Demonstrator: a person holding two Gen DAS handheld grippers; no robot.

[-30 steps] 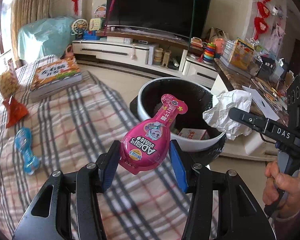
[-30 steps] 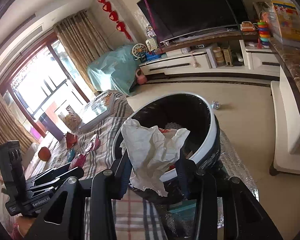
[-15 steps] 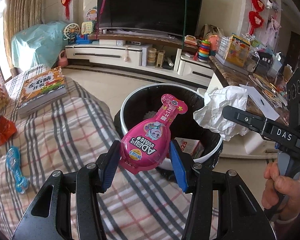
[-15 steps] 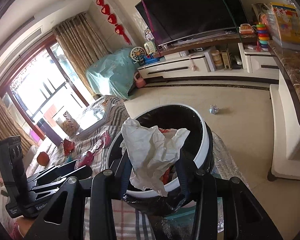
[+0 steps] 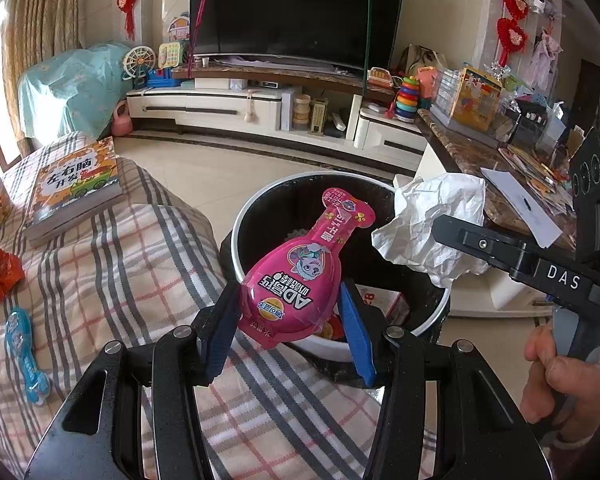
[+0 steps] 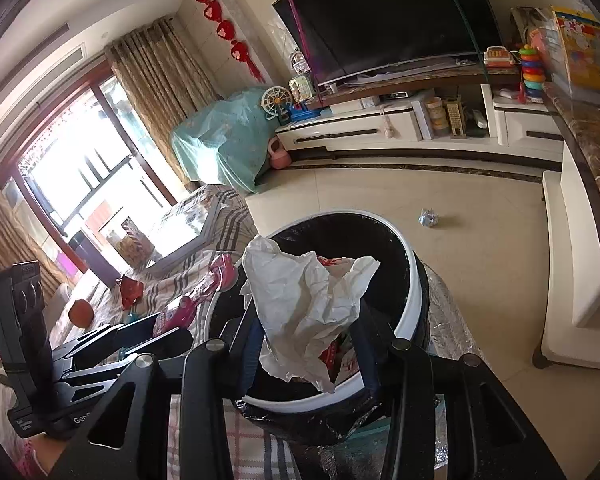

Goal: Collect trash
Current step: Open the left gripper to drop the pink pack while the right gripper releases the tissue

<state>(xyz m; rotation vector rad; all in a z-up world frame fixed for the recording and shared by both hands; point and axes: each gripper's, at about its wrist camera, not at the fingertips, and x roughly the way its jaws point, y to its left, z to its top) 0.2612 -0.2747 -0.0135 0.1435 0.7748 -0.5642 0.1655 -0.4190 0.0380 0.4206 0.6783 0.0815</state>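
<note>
The left gripper (image 5: 288, 328) is matte black with a speckled finish, built of flat linkage bars with long slots and round silver screws at the joints; its fingers (image 5: 220, 332) carry blue pads. The right gripper (image 6: 308, 344) has the same black bars, silver screws and blue pads. Beside the bin (image 5: 440, 316), its black body bears white letters "DAS", and a bare hand (image 5: 560, 380) grips its handle.
</note>
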